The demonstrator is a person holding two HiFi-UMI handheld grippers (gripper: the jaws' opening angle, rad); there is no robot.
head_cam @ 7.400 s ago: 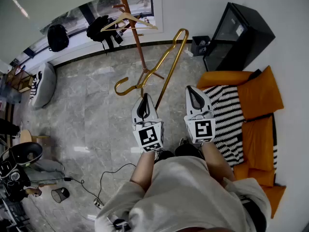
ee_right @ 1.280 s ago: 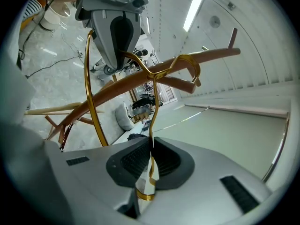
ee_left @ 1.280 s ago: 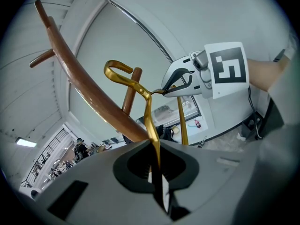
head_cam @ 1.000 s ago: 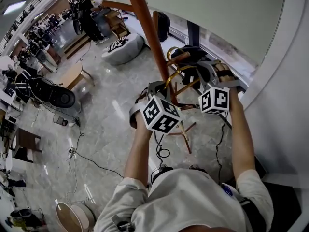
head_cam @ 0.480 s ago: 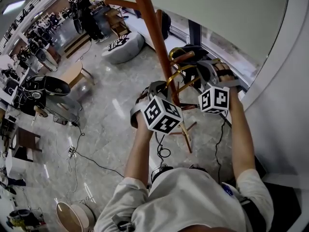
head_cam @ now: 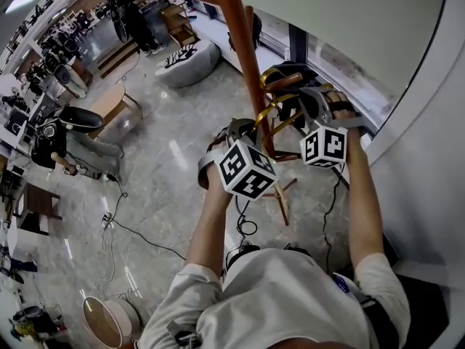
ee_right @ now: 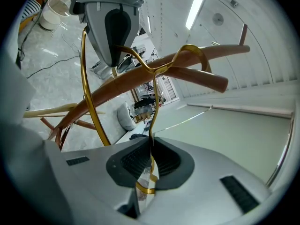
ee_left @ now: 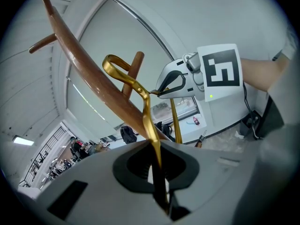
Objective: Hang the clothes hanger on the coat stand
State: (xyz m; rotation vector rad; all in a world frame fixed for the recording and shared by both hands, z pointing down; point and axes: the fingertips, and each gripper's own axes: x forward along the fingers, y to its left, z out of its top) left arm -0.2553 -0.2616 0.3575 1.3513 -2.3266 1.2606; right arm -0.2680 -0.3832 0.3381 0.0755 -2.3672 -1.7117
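The gold wire hanger (head_cam: 270,112) is held by both grippers right beside the brown wooden coat stand (head_cam: 245,49). My left gripper (ee_left: 157,165) is shut on one thin arm of the hanger (ee_left: 149,121). My right gripper (ee_right: 151,159) is shut on the other arm. In the right gripper view the hanger's hook (ee_right: 196,51) curves over a wooden peg (ee_right: 206,78) of the stand. Whether the hook rests on the peg I cannot tell. In the head view the left gripper (head_cam: 237,132) is just left of the pole and the right gripper (head_cam: 311,102) just right of it.
A black bag (head_cam: 289,75) hangs low on the stand, whose feet (head_cam: 280,195) spread on the marble floor. A white wall (head_cam: 421,158) runs close on the right. A cable (head_cam: 142,242), a striped bean bag (head_cam: 185,64) and an office chair (head_cam: 80,122) are on the left.
Several seconds ago both grippers carried the hanger low over the floor, far from the stand; now it is up against the pole. Over the last second the grippers have barely shifted.
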